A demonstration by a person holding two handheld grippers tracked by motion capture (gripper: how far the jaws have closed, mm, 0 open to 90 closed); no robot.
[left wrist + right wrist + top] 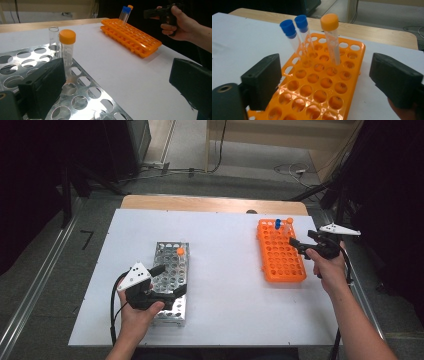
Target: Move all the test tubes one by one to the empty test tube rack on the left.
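An orange tube rack lies at the right of the white board. At its far end stand two blue-capped tubes and an orange-capped tube. My right gripper hovers open at the rack's right side, facing those tubes, with the rack below its jaws and nothing gripped. A metal rack lies at the left and holds an orange-capped tube and a clear uncapped tube. My left gripper rests open over the metal rack's near half, holding nothing.
The white board covers a wooden table. Bare board separates the two racks. Cables lie on the floor beyond the table, and dark curtains hang at both sides.
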